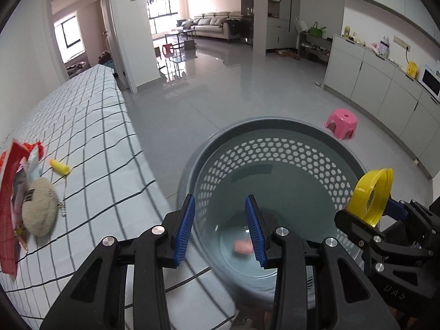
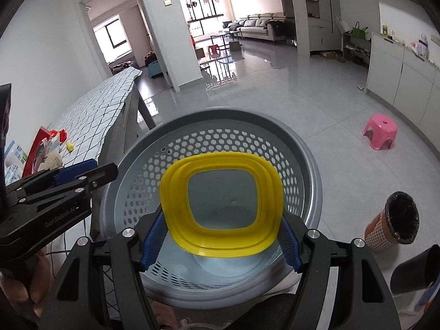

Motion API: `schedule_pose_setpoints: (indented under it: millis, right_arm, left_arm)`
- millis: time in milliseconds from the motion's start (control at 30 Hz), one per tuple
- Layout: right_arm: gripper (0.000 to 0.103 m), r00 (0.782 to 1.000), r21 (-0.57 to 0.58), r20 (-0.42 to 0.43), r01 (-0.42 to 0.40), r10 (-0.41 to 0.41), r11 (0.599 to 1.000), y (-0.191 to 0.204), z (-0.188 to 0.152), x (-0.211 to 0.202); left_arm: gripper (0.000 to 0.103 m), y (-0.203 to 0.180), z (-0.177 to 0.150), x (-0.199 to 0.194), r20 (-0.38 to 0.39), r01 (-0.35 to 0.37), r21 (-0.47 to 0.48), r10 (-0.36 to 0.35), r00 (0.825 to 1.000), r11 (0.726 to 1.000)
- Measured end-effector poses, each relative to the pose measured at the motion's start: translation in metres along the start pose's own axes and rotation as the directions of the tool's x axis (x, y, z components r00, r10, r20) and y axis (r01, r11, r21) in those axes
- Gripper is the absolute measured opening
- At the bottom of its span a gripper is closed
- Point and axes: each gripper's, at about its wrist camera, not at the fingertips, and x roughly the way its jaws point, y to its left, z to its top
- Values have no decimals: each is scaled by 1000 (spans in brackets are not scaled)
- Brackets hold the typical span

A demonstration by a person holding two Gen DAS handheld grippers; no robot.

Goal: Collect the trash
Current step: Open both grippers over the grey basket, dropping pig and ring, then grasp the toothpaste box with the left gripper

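Right wrist view: right gripper (image 2: 220, 236) clamped on yellow lid (image 2: 221, 209), pads on both edges, above grey basket (image 2: 308, 165). Left gripper (image 1: 220, 228) jaws apart, nothing between; pink scrap (image 1: 242, 247) on basket floor just beyond. Further left, checked table (image 1: 96, 126) w/ wrappers (image 1: 16, 178).

Bright daylight, fisheye warp, slight blur
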Motion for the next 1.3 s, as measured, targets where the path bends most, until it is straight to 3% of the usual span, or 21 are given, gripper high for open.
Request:
schedule_pose_setpoints:
  millis: [100,167,233,533,933,1300]
  right_arm:
    - [69,1000,0,-10,-10,10,1000,-5,1,2]
    - [72,1000,11,1,-4,4,1000,-8,1,1]
    - [76,1000,29,11,-7,7,1000,-11,2,0]
    - [76,1000,43,21,4,-5,999,-12,1,-6]
    - [76,999,34,50,-5,4,999,13,-7,-20]
    - [76,994,-36,80,-66,69,997,63,-9,-33]
  left_arm:
    - [39,-2,2,3,-3,-6,-4,6,1000,1000]
    - [59,-3,2,1,0,-11,-12,11,1000,1000]
    - [68,-1,2,-2,17,-32,-23,32,999,999]
    - [69,11,-1,-10,30,-51,-44,52,998,998]
    - [91,34,-6,-48,127,-77,-96,89,988,992]
    - [96,88,-27,-95,183,-129,-175,161,970,976]
